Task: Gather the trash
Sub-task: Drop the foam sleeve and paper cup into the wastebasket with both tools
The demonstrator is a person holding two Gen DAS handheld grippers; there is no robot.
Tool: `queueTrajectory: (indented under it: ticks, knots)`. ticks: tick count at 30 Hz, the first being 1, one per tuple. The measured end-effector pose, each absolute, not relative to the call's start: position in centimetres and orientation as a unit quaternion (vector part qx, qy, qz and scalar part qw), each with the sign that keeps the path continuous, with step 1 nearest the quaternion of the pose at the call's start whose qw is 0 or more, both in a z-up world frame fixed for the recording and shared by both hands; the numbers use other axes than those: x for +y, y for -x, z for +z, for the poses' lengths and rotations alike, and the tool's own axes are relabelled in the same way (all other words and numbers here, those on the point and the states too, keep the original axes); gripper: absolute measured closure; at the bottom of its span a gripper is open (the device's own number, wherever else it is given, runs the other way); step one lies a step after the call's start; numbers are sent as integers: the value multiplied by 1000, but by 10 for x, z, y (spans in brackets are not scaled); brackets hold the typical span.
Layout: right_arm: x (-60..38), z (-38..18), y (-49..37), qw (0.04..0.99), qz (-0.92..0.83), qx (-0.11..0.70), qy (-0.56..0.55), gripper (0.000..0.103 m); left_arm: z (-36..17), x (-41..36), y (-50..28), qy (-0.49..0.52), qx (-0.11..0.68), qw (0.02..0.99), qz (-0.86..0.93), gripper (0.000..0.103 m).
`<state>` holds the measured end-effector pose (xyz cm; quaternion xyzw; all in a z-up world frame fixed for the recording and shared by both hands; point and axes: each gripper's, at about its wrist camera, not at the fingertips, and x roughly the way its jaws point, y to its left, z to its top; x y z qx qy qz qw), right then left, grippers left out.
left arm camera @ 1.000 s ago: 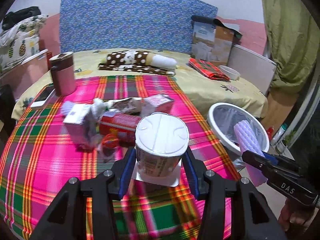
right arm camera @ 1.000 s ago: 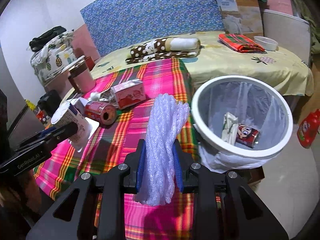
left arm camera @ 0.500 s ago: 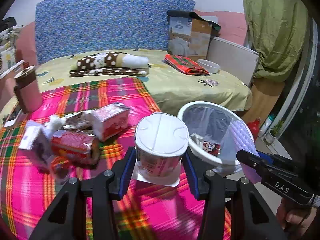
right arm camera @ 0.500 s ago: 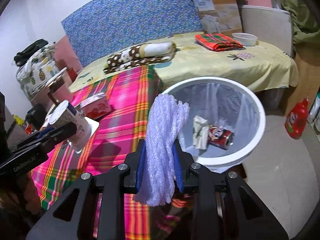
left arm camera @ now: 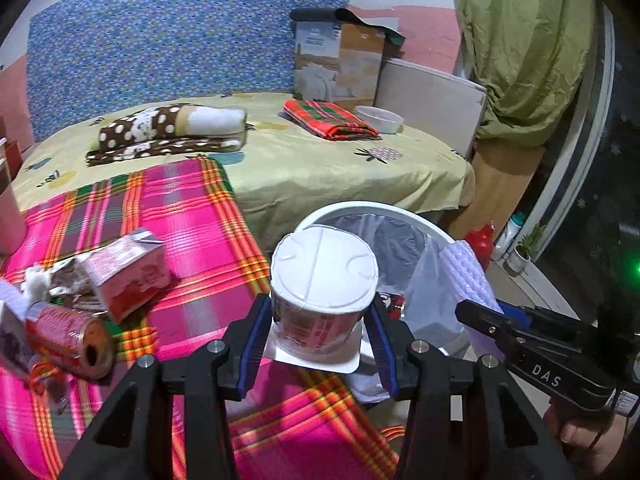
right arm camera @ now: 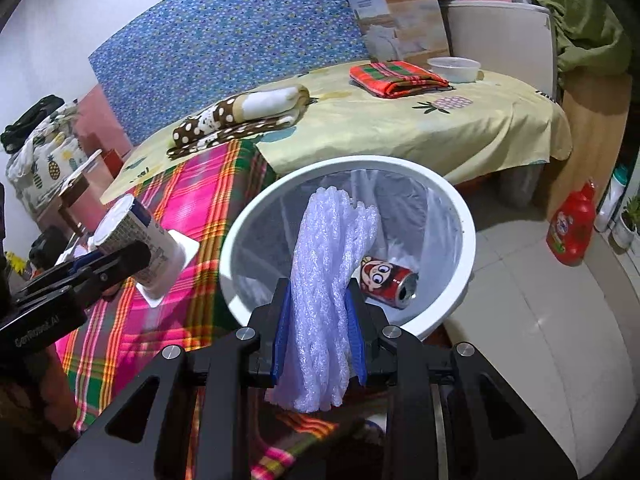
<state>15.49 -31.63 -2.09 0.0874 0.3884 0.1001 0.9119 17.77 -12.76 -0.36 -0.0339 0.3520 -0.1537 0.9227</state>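
Note:
My left gripper [left arm camera: 318, 340] is shut on a white paper cup [left arm camera: 323, 284] held upside down at the bed's edge, just left of the white bin [left arm camera: 400, 216]; the cup also shows in the right wrist view [right arm camera: 136, 248]. My right gripper [right arm camera: 320, 320] is shut on a wad of white foam netting [right arm camera: 328, 280] and holds it over the near rim of the bin [right arm camera: 460, 208]. A red can [right arm camera: 386, 280] lies inside the bin on its clear liner. A pink carton [left arm camera: 128, 276] and a red can [left arm camera: 68, 336] lie on the plaid cloth [left arm camera: 192, 232].
The bed with a yellow sheet [left arm camera: 320, 160] carries a spotted rolled cloth [left arm camera: 168, 128], a folded plaid cloth [left arm camera: 328, 120] and a white bowl [left arm camera: 378, 118]. A cardboard box [left arm camera: 340, 60] stands behind. A red bottle [right arm camera: 572, 228] stands on the tiled floor right of the bin.
Both grippers swung right toward the bin. The netting now hangs over the bin's near rim and the cup is beside its left rim. The litter pile slid left in view.

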Motion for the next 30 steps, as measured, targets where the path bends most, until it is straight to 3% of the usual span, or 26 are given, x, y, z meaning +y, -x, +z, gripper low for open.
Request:
queueTrajectory:
  ticks: [19,22,26,30]
  knots:
    - [-331,-37,-182,898,95,423,-80,72,-20,-159,-215,36,377,906,-187,52]
    - [-333,-40,-182,895,92,428,-81,66,-24,-161,-219,39,385,903,-188,52]
    - [-335,-39,-182,895,91,427,-85,49,-27,-161,-222,40,390,901,-187,51]
    - [-335,-39,-181,896,91,425,-88,49,-27,-161,-222,41,391,900,-188,47]
